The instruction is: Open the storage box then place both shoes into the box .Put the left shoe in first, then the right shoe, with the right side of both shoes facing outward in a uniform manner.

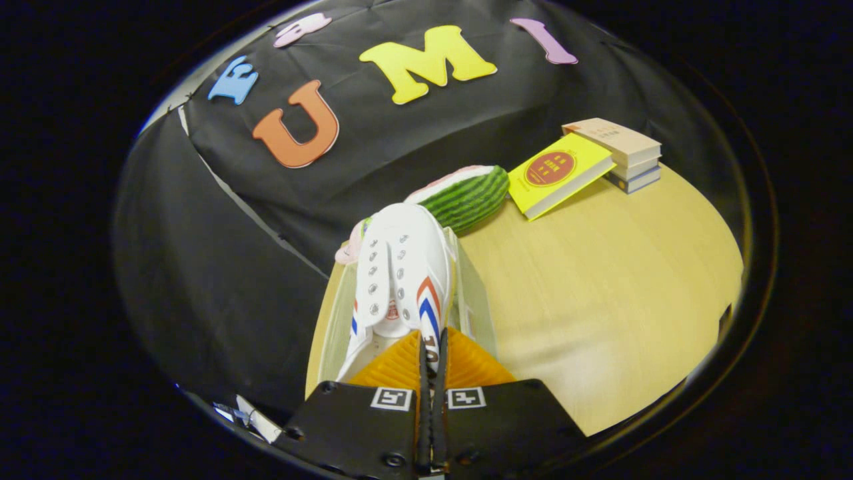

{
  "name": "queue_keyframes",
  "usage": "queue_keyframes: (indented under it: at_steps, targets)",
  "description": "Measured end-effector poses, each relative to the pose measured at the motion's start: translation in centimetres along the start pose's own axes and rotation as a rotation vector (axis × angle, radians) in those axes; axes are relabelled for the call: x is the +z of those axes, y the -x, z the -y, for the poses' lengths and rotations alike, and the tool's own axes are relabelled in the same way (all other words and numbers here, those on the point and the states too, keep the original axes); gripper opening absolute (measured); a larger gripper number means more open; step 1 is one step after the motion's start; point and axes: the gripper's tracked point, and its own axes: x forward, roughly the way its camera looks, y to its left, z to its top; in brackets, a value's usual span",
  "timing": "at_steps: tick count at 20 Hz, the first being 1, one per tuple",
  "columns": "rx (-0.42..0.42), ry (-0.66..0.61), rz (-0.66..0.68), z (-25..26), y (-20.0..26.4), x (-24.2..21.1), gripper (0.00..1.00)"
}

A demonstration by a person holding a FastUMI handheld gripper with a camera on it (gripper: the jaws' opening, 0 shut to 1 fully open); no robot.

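My gripper is shut on the heel-side rim of a white shoe with red and blue stripes on its side. The shoe points away from the fingers with its lace holes facing up. It hangs in the open top of a clear storage box that stands at the table's left edge. A pale pinkish edge shows just beyond the shoe on its left; I cannot tell whether that is the other shoe. The inside of the box is mostly hidden by the shoe and my fingers.
A watermelon-slice toy lies right behind the box. Farther right a yellow book leans against a small stack of books. The wooden table stretches to the right of the box; the booth's black cloth hangs left and behind.
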Motion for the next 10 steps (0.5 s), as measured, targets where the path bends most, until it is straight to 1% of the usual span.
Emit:
queue_keyframes:
  at_steps: [4, 5, 6, 8, 9, 10]
  targets:
    - [-0.021, -0.02, -0.037, 0.6, -1.3, -1.4, 0.06]
    - [-0.003, -0.015, -0.034, 0.2, -1.5, -1.5, 0.07]
    - [0.05, -0.014, -0.04, -0.8, -1.7, -1.5, 0.08]
    - [0.155, 0.015, -0.029, -2.9, -1.0, -1.0, 0.46]
    - [0.175, 0.044, -0.009, -3.3, 0.0, -0.6, 0.64]
    - [0.121, 0.09, 0.033, -2.4, 0.7, 0.4, 0.83]
